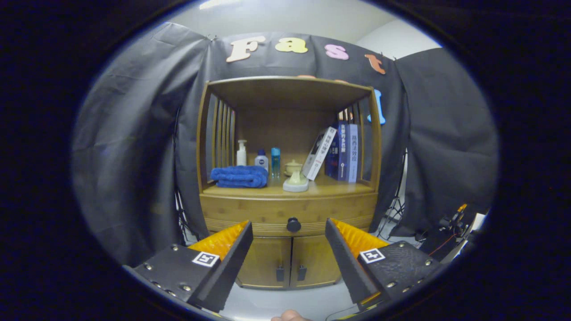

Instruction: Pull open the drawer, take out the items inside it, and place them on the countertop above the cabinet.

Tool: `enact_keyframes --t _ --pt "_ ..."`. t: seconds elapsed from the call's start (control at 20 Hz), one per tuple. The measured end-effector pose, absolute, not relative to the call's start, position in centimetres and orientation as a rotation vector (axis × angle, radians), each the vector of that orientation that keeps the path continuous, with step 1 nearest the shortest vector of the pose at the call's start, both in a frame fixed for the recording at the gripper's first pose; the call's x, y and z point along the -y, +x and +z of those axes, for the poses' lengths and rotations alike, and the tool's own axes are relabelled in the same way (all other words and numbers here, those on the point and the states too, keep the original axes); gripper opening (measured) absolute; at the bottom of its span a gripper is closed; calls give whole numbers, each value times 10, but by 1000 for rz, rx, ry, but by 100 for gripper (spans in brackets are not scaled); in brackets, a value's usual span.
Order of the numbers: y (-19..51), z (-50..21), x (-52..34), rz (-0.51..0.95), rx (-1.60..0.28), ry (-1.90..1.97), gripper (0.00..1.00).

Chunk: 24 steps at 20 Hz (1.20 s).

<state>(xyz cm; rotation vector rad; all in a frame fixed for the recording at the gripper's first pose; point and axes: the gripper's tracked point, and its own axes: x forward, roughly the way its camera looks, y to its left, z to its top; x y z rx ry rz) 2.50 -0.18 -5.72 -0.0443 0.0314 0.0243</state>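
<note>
Both my fingers (236, 249) are spread wide, holding nothing. Beyond them the drawer (289, 213) is shut; its small round knob (293, 224), probably hard and slick, is the hold.

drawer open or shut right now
Shut: the drawer front sits flush with the cabinet, knob untouched. The gripper is open, short of it.

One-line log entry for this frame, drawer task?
phase: approach | gripper: open, holding nothing | drawer: closed | knob: beyond fingers, centred in the gap | countertop: towel, bottles, books
</note>
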Motion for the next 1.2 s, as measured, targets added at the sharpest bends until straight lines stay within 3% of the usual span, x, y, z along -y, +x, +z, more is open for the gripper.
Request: enact_keyframes --t 0.8,1.2 --pt "-51 76 -2 55 106 62 99" --pt "-46 59 2 42 68 13 99"
